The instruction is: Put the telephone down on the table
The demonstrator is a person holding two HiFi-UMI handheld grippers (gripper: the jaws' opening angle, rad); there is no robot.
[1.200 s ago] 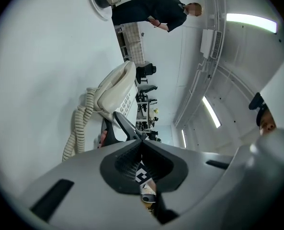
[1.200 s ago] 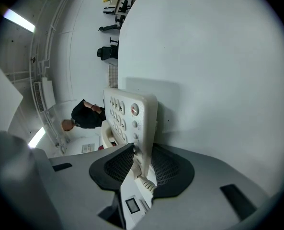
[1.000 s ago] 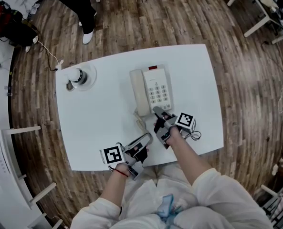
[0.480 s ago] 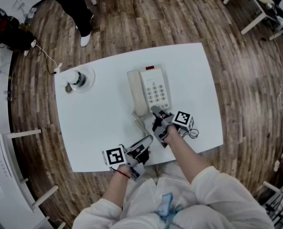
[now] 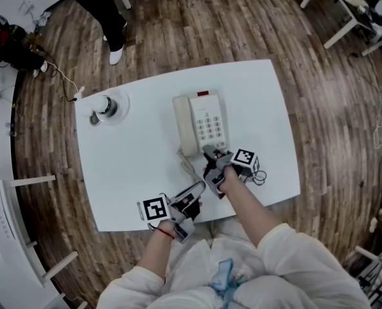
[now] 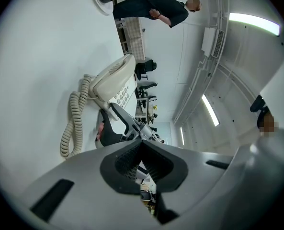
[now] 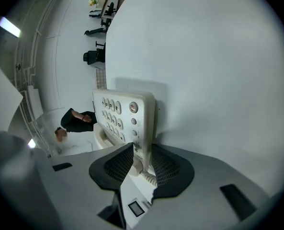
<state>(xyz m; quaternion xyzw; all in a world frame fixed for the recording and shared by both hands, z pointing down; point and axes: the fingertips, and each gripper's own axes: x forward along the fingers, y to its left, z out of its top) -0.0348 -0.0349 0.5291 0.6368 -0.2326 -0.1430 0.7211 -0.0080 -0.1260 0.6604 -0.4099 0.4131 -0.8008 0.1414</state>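
A cream telephone [image 5: 202, 124] with its handset on the cradle lies in the middle of the white table [image 5: 133, 153]. My right gripper [image 5: 211, 157] is at its near end. In the right gripper view the right gripper [image 7: 141, 162] is shut on the near edge of the telephone [image 7: 120, 116], next to the coiled cord [image 7: 149, 178]. My left gripper [image 5: 194, 195] hovers near the table's front edge, apart from the phone. In the left gripper view the left gripper [image 6: 141, 159] is shut and holds nothing, with the telephone [image 6: 114, 80] and its cord [image 6: 72, 128] ahead of it.
A small round object [image 5: 105, 106] on a clear dish stands at the table's far left. A person in dark clothes [image 5: 107, 11] stands on the wooden floor beyond the table. White furniture legs [image 5: 345, 18] show at the top right.
The head view has shifted a little. The telephone and both grippers keep their places.
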